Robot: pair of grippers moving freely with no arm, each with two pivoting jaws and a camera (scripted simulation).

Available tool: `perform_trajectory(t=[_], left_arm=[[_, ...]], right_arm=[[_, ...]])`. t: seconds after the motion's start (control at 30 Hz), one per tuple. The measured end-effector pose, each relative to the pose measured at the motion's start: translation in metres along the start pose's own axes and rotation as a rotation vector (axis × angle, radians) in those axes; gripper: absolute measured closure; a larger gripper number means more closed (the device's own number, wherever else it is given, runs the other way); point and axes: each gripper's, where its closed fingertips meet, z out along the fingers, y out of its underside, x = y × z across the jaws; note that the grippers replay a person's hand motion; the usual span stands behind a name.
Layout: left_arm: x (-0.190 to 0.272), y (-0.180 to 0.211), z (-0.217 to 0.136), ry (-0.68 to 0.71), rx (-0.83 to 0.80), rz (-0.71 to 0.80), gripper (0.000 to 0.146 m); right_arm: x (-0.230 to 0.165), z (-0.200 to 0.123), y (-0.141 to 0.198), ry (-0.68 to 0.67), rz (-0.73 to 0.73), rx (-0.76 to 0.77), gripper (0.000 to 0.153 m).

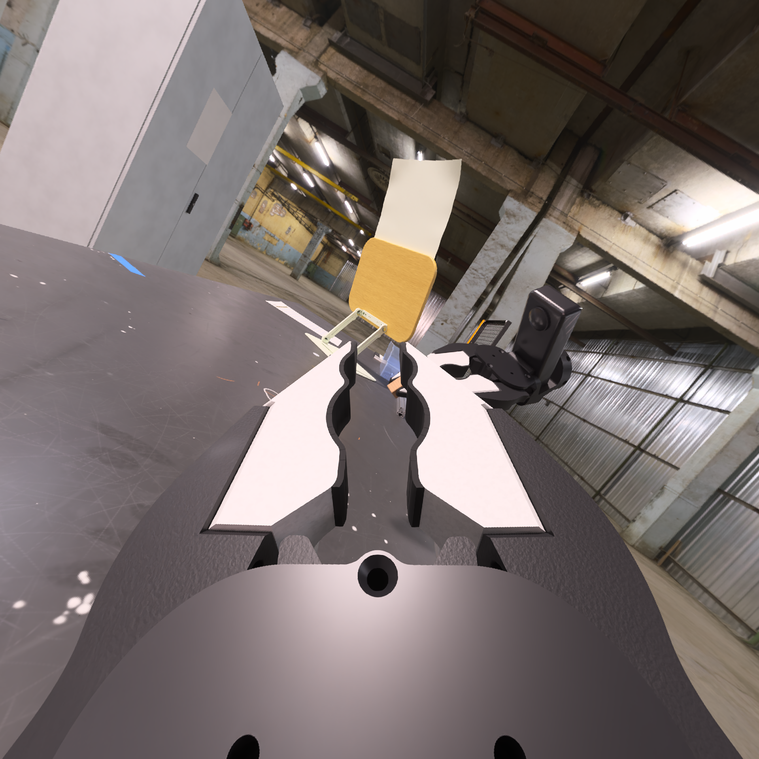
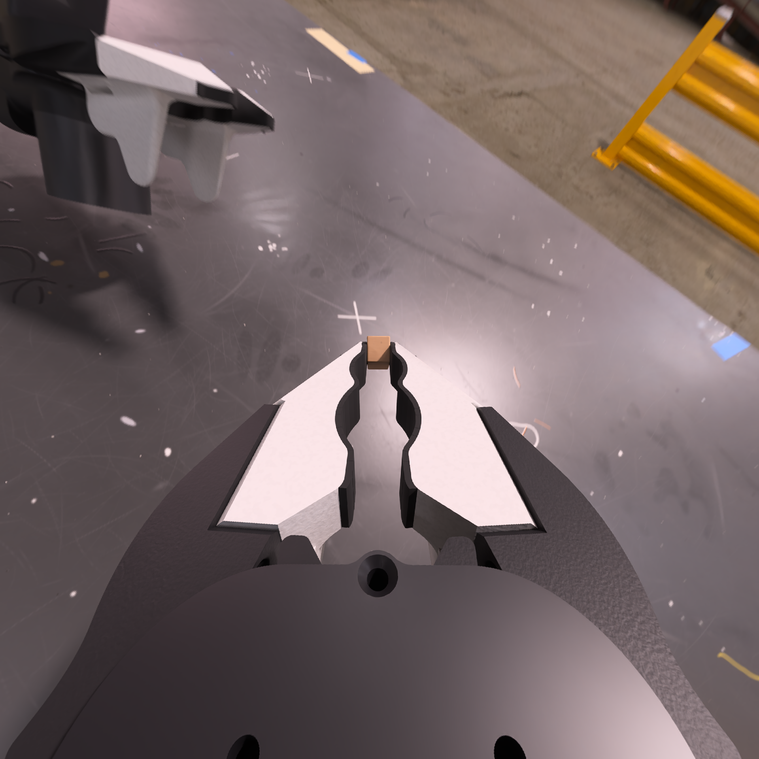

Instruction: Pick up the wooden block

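The right gripper (image 2: 378, 352) pinched the block (image 2: 378, 351) at its very fingertips; that shallow hold could slip on lifting; the left gripper (image 1: 377, 361) hung narrow, holding nothing.

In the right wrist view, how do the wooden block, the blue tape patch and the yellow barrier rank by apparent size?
1. yellow barrier, clearly largest.
2. blue tape patch
3. wooden block between the right gripper tips.
The last two look similar; differing distances from the camera make the ranking unsure.

Scratched dark grey table (image 2: 451, 230), concrete floor (image 2: 513, 82), yellow railing (image 2: 698, 164), corrugated metal wall (image 1: 657, 431), ceiling strip lights (image 1: 718, 226)
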Motion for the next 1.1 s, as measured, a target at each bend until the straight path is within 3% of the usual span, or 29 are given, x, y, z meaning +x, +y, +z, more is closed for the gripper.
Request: perform_trajectory(t=[0.23, 0.47, 1.1], left_arm=[[0.002, -0.006, -0.002, 0.008, 0.025, -0.022, 0.126], [0.003, -0.009, -0.003, 0.013, 0.046, -0.041, 0.126], [0.002, -0.009, -0.001, 0.012, 0.058, -0.067, 0.126]], right_arm=[[-0.008, 0.004, -0.045, 0.013, -0.128, 0.092, 0.143], [-0.017, 0.014, -0.068, 0.007, -0.227, 0.127, 0.143], [-0.028, 0.031, -0.076, 0.019, -0.370, 0.133, 0.143]])
